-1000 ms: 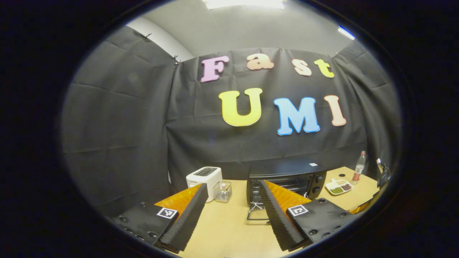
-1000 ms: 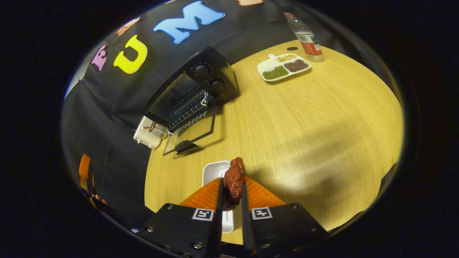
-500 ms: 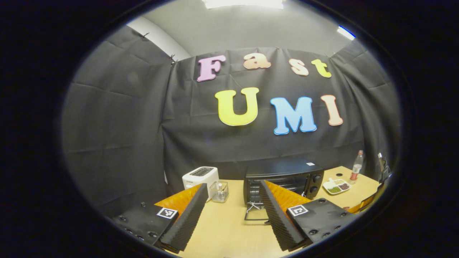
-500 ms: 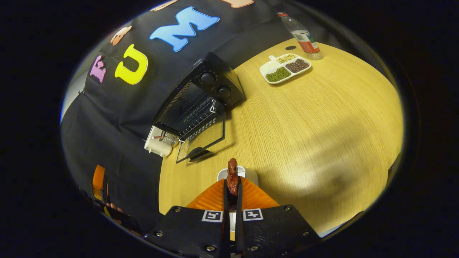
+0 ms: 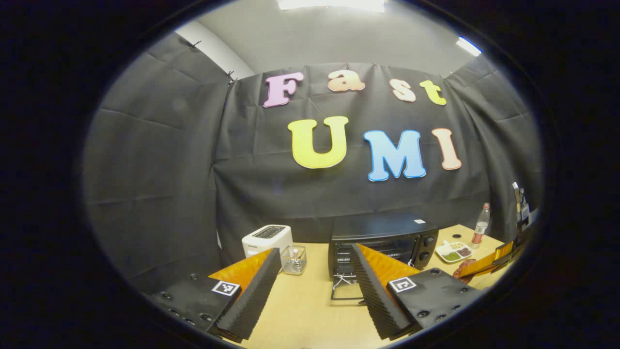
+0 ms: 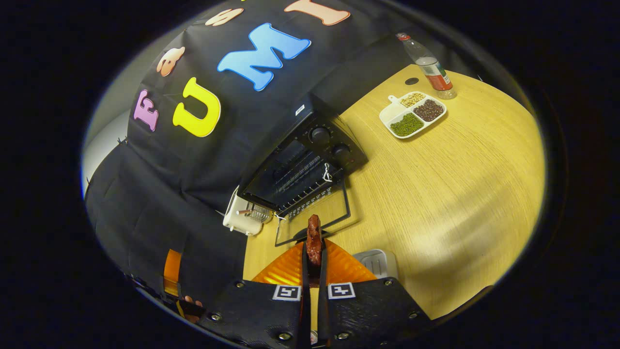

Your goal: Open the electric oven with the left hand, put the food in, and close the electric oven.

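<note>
I note the bench (image 6: 460, 160) carrying the electric oven (image 6: 310, 160) with its door (image 6: 315, 218) dropped flat, my left gripper (image 5: 312, 291) spread wide facing it, and my right gripper (image 6: 314, 271) clamped on the food (image 6: 314, 237) above the bench.

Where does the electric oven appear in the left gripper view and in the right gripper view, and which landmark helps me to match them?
Left gripper view: the electric oven stands low, right of centre, on the table by the wall, door down.
Right gripper view: it sits near the centre, tilted, door open.
Shared landmark: the white divided tray, on the side of the oven's knobs.
</note>
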A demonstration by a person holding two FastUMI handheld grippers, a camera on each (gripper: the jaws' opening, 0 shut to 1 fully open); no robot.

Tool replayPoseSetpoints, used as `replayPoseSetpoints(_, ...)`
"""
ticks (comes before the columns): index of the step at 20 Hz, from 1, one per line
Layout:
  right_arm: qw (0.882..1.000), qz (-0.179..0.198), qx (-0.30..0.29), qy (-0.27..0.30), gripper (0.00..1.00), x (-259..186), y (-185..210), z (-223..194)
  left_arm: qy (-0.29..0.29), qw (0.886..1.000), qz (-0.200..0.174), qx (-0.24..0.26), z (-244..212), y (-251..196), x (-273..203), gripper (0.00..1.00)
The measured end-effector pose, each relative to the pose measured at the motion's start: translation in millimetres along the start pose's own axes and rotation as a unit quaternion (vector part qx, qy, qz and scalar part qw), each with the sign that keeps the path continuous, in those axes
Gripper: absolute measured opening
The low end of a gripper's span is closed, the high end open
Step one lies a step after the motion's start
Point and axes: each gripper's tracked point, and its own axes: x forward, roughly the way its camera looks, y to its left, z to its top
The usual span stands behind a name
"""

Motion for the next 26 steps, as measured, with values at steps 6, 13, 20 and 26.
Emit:
replayPoseSetpoints(6, 0.999, 0.019, 0.014, -0.029, 0.06, 33.7, 31.0, 23.1, 0.000, 1.000, 0.000, -0.003, -2.7, 19.9, 14.2, 1.00)
replayPoseSetpoints(13, 0.998, 0.029, 0.022, -0.059, 0.06, 88.0, 60.0, 39.5, 0.007, 1.000, 0.007, 0.002, -11.0, 52.2, 32.2, 1.00)
replayPoseSetpoints(20, 0.995, 0.034, 0.039, -0.080, 0.06, 149.0, 73.5, 51.1, 0.025, 0.999, 0.034, 0.002, -25.1, 89.5, 37.8, 0.96)
replayPoseSetpoints(26, 0.993, 0.020, 0.042, -0.110, 0.06, 191.8, 74.1, 62.5, 0.053, 0.997, 0.064, 0.010, -45.8, 119.7, 37.3, 0.96)
